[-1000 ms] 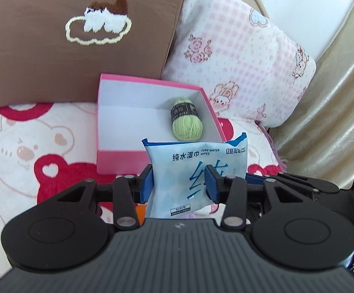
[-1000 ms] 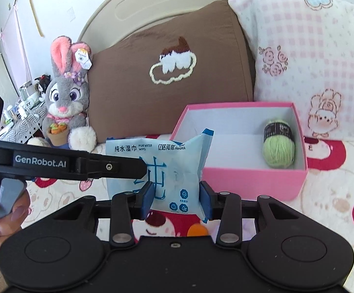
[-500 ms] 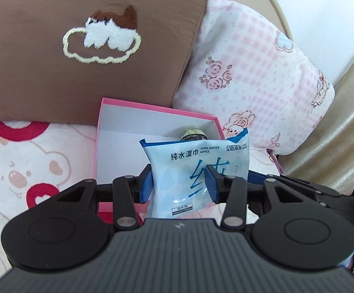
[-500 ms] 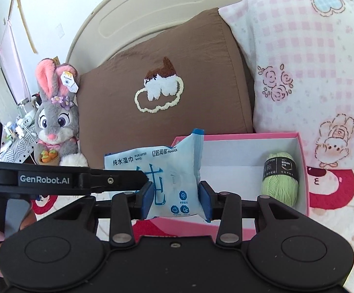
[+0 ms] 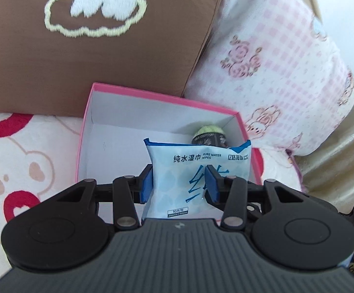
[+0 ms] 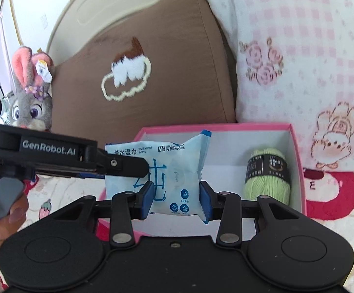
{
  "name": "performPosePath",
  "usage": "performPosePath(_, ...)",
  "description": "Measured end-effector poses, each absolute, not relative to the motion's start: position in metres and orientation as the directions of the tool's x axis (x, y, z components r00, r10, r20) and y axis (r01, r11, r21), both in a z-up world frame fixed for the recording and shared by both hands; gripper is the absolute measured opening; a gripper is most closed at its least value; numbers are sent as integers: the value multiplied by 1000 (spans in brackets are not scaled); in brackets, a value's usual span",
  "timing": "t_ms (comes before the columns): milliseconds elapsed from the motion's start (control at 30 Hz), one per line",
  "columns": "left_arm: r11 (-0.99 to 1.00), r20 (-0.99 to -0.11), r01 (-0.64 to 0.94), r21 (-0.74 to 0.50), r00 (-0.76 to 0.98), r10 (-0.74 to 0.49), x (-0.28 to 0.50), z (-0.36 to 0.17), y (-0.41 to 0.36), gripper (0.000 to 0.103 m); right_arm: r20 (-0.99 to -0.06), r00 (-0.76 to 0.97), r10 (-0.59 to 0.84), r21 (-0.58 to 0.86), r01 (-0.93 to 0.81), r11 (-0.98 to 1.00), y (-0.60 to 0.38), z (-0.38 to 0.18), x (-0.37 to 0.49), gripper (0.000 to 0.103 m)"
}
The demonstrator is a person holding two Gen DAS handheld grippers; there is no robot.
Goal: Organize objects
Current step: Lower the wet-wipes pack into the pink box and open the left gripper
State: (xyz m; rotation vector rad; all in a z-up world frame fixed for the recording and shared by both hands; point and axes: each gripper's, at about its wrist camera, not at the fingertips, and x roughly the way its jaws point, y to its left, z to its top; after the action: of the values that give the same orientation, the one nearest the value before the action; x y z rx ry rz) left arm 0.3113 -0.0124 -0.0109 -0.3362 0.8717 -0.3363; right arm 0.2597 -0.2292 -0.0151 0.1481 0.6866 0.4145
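A light blue pack of wet wipes (image 5: 196,171) is held by both grippers at once. My left gripper (image 5: 179,185) is shut on one end of it and my right gripper (image 6: 174,199) is shut on the other end (image 6: 167,171). The pack hangs over the open pink box (image 5: 86,131), which is white inside. A green ball of yarn (image 6: 267,173) with a black band lies at the box's right side. In the left wrist view the yarn (image 5: 208,134) is mostly hidden behind the pack.
The box (image 6: 299,161) sits on a bear-print blanket (image 5: 18,161). A brown cushion (image 6: 133,73) and a pink checked pillow (image 6: 299,48) stand right behind it. A grey rabbit plush (image 6: 30,97) sits at the far left.
Both grippers have carried the pack forward from in front of the box to over its open top. The cushions loom closer. The grip on the pack is unchanged.
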Motion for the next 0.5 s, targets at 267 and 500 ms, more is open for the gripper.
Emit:
performPosePath(267,906,-761,75,-416,517,-392,350,-50,-25,43,-688,611,391,269,-285,920,-226,-48,298,46)
performPosePath(500,907,-818,19,-420,425,-388,377,-78,-31,43,-765,549,337,203,-290,935,-220,-66,318,45)
